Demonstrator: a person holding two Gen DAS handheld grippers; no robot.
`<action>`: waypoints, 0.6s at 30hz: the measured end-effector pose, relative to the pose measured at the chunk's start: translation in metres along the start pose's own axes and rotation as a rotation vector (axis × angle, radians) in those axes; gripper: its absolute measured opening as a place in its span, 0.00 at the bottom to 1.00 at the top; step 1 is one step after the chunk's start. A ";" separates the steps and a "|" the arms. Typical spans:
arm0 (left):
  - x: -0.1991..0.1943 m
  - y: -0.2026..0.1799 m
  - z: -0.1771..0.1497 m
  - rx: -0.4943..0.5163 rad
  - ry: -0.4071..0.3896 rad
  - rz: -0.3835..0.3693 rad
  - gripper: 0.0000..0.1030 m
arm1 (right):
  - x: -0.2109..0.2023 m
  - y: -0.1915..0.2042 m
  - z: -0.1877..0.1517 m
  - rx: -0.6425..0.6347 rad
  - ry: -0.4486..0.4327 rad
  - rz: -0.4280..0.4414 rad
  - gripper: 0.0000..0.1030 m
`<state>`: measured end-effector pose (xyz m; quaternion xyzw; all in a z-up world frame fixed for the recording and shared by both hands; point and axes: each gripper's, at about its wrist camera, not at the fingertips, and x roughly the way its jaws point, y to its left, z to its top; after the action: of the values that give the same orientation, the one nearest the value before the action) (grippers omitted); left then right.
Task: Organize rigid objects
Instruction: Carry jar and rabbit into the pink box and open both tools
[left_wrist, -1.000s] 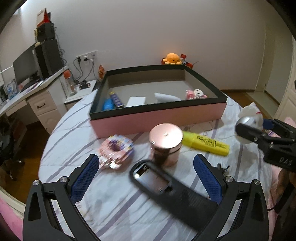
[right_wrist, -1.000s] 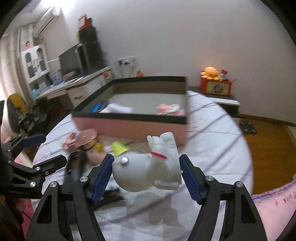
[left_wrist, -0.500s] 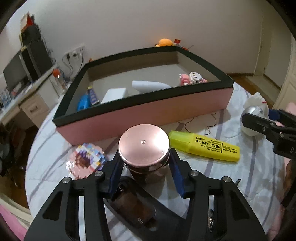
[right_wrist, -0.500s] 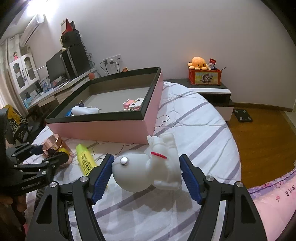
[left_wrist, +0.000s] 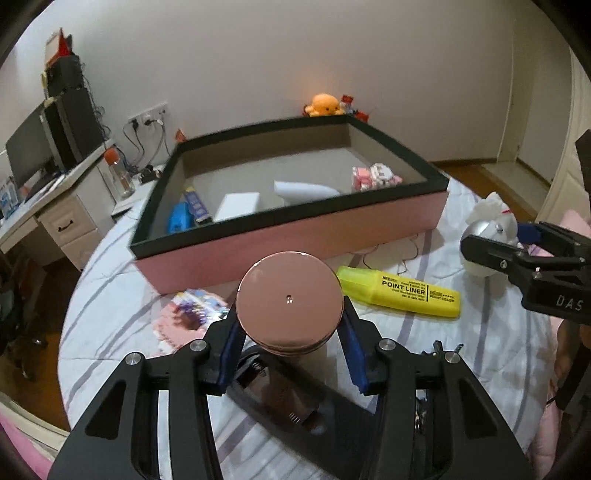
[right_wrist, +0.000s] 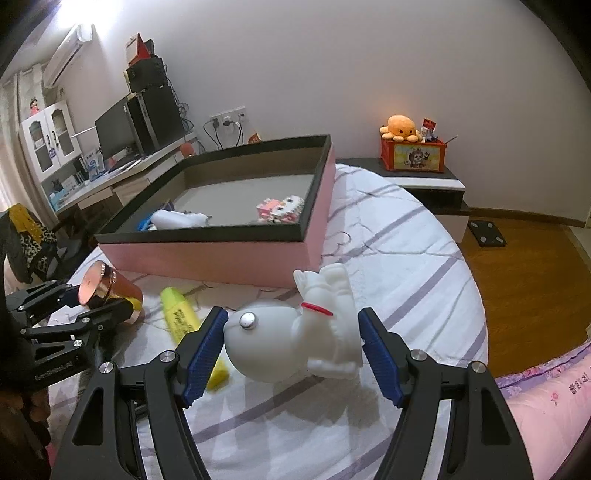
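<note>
My left gripper (left_wrist: 290, 332) is shut on a round jar with a copper lid (left_wrist: 290, 299). In the right wrist view the jar (right_wrist: 110, 290) hangs tilted in the left gripper (right_wrist: 86, 304), just above the striped bedsheet. My right gripper (right_wrist: 291, 336) is shut on a white toy figure with a red collar (right_wrist: 295, 339), held over the sheet. The same toy (left_wrist: 487, 225) shows at the right of the left wrist view. Behind stands a pink box with a black rim (left_wrist: 295, 236), which holds several small items.
A yellow highlighter (left_wrist: 402, 291) and a pink pixel-brick ring (left_wrist: 188, 314) lie in front of the box. A black flat device (left_wrist: 280, 398) lies under the jar. A desk with a monitor (right_wrist: 122, 129) stands left. An orange plush (right_wrist: 400, 129) sits on a red box; a floor scale (right_wrist: 487, 232) lies beyond the bed.
The left jaws went from wide open to shut around the copper-lidded jar, which now sits closer and tilted. The right gripper swung with the white toy still in it, then held nearly still.
</note>
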<state>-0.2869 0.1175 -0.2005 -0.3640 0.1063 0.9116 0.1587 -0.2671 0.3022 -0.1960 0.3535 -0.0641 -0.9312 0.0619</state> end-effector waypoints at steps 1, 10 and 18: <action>-0.004 0.001 0.000 0.001 -0.007 -0.002 0.47 | -0.002 0.004 0.001 -0.007 -0.001 0.003 0.71; -0.045 0.022 -0.009 -0.027 -0.077 0.014 0.47 | -0.022 0.040 0.005 -0.067 -0.040 0.028 0.71; -0.082 0.038 -0.012 -0.050 -0.156 0.008 0.47 | -0.053 0.075 0.016 -0.126 -0.114 0.003 0.71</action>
<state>-0.2368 0.0615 -0.1487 -0.2953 0.0722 0.9402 0.1536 -0.2327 0.2381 -0.1373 0.2950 -0.0096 -0.9519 0.0817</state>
